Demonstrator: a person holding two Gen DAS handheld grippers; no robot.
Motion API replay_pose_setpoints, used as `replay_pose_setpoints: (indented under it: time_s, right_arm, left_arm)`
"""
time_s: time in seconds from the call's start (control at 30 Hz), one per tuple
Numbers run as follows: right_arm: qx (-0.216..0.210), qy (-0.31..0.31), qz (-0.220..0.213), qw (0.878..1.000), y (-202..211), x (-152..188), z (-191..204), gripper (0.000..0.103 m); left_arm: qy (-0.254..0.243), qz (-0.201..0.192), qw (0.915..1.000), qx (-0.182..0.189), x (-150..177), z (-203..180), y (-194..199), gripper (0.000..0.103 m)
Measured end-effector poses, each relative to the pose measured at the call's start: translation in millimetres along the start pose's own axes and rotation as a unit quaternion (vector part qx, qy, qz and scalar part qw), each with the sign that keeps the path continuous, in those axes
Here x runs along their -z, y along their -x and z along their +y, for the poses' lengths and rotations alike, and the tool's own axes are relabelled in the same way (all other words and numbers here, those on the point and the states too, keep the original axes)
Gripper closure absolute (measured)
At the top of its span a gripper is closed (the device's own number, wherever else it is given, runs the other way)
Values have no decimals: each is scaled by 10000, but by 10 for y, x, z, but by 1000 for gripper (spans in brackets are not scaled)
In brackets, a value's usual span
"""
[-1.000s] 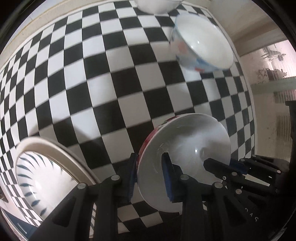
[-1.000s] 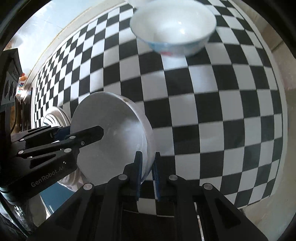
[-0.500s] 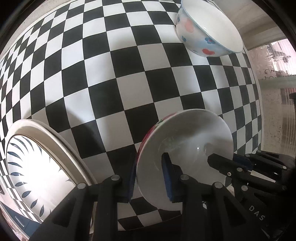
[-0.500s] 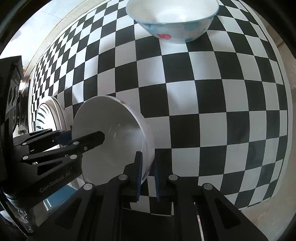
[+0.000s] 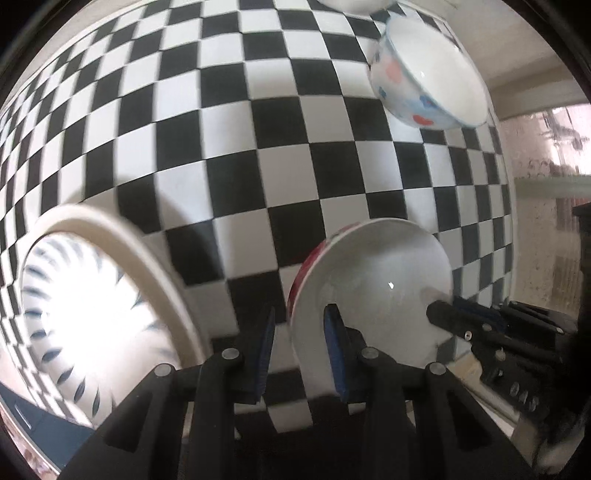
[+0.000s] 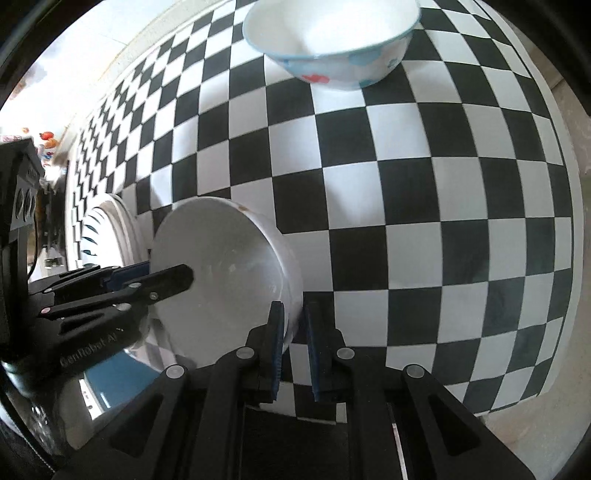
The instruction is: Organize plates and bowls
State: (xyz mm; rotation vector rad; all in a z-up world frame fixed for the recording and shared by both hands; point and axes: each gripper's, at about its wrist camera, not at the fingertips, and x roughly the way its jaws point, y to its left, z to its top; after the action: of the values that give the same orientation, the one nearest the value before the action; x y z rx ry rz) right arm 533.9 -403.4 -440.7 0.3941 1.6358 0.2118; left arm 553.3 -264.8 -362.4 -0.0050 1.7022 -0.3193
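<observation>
A white bowl with a red-patterned outside (image 5: 373, 291) is held tilted above the checkered table, and it also shows in the right wrist view (image 6: 221, 273). My left gripper (image 5: 299, 350) is shut on its left rim, one finger inside and one outside. My right gripper (image 6: 293, 343) is shut on the opposite rim. A second bowl with blue and red hearts (image 5: 428, 74) stands on the table farther off, also in the right wrist view (image 6: 332, 40). A white plate with blue leaf marks (image 5: 88, 306) lies at the left on a wider cream plate.
The black-and-white checkered tablecloth (image 5: 229, 122) covers the table. Another white dish (image 5: 351, 4) shows at the far edge. The table's right edge (image 6: 569, 221) drops to a pale floor. A blue surface (image 6: 99, 387) lies below the plates.
Both grippers keep their hold on the red-patterned bowl. The views have shifted, and the heart bowl looks nearer in the right wrist view; the leaf plate sits higher in the left wrist view.
</observation>
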Motion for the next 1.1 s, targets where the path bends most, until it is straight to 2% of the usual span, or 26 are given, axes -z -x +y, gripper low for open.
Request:
replay_pose_setpoints:
  time_s: [0.13, 0.27, 0.3, 0.33, 0.4, 0.53, 0.77, 0.93, 1.03, 1.1]
  right_arm:
    - [118, 88, -343, 9993, 376, -19, -23, 89]
    - [-43, -32, -763, 9971, 803, -262, -100, 84]
    - [-63, -41, -866, 9962, 891, -340, -114, 76]
    - [-67, -39, -977, 9952, 990, -452, -123, 63]
    - [-103, -27, -1206, 9926, 1146, -671, -136, 49]
    - [11, -105, -1480, 9889, 1319, -1224, -199, 49]
    - [267, -216, -1551, 9873, 1218, -2192, -331, 49]
    - [328, -378, -1383, 9891, 958, -2757, -445, 49]
    - [269, -418, -1175, 9918, 783, -2949, -478, 49]
    - [227, -492, -1054, 9930, 661, -3079, -505, 49]
  left_arm:
    - [-32, -265, 9996, 113, 57, -79, 411, 78]
    - [-197, -797, 9966, -58, -162, -235, 805, 68]
    - [-242, -933, 9953, -113, -265, -277, 869, 67]
    - [-266, -1047, 9940, -171, -409, -306, 924, 67]
    - [-218, -1153, 9929, -182, -673, -301, 977, 67]
    - [23, -1278, 9917, -149, -1303, -243, 991, 67]
    - [74, -1272, 9910, -401, -2192, -145, 786, 67]
    - [59, -1089, 9931, -430, -2619, -114, 559, 67]
    - [48, -1163, 9927, -310, -2703, -146, 531, 65]
    - [-8, -994, 9945, -333, -2789, -162, 460, 66]
